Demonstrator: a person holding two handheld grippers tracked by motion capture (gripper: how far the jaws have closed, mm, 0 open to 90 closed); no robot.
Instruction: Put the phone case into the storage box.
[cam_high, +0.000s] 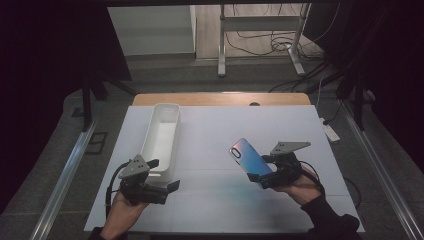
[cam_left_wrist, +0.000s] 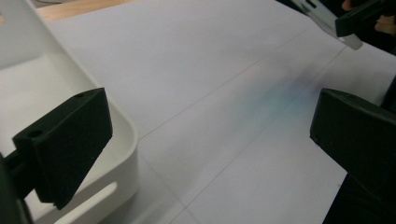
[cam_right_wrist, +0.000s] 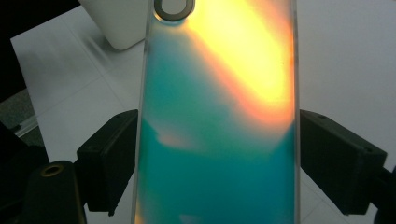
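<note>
A phone (cam_high: 248, 156) with a shimmering blue-to-orange back is lifted off the white table sheet (cam_high: 220, 130) at the right, tilted up. My right gripper (cam_high: 263, 168) is shut on its lower part, one pad on each long edge. In the right gripper view the phone (cam_right_wrist: 219, 107) stands between the two pads (cam_right_wrist: 112, 158) of the right gripper (cam_right_wrist: 219, 163), camera ring at the top. My left gripper (cam_high: 164, 175) hangs open at the near end of a long white bin (cam_high: 167, 106), holding nothing. The left gripper view has the open left gripper (cam_left_wrist: 210, 140) beside the bin's corner (cam_left_wrist: 128, 154).
The bin is empty and lies lengthwise along the sheet's left side. A wooden table edge (cam_high: 220, 98) runs behind the sheet. Far off in the left gripper view, the held phone (cam_left_wrist: 348, 41) is at the top right. Dark curtains and cables surround the table.
</note>
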